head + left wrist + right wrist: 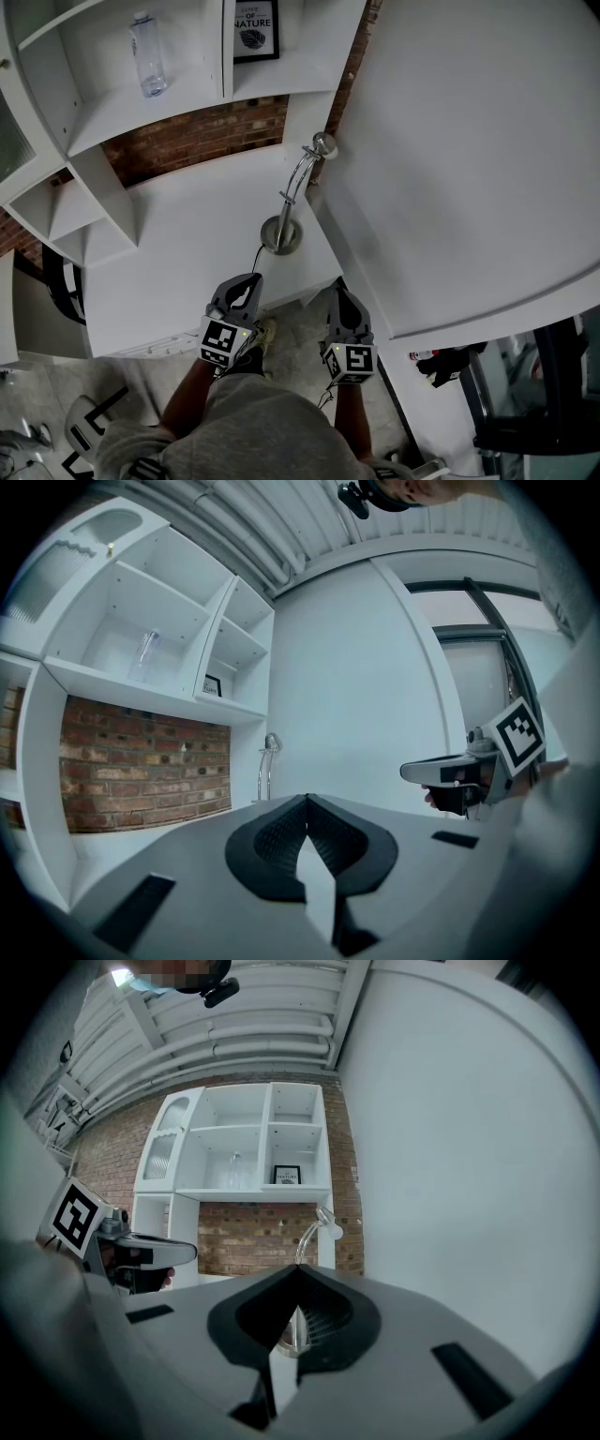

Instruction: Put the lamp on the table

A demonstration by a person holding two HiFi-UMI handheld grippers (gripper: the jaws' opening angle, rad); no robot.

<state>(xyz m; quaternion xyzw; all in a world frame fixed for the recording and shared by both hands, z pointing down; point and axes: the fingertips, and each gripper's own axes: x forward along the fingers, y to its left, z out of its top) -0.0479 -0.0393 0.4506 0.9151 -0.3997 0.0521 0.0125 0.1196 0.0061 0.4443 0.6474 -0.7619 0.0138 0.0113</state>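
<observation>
As the chrome gooseneck lamp (292,190) stands upright on its round base at the right-hand edge of the white desk (187,244), its small head leans toward one o'clock and a dark cord trails from the base toward six o'clock. The left gripper (246,286) and right gripper (342,300) hang side by side at the desk's near edge, at the lamp's six o'clock. Both have their jaws pressed together with nothing between them, and each gripper view shows the lamp well ahead, untouched.

With the lamp already on a tabletop and neither tool gripping it, this reads either as the pause before a pick-up or as the job finished; the frames do not settle which. If a lift is still to come, it likely calls for one gripper to open, reach toward twelve o'clock and close on the thin stem just above the base, minding the cord.

Behind the desk, at twelve o'clock, run a red brick wall (187,136) and a white shelf unit (103,122). On it, a clear plastic bottle (148,54) sits at eleven o'clock. A black-framed leaf print (255,28) reads "NATURE", the line above too small to read. The bottle shows no legible label.
</observation>
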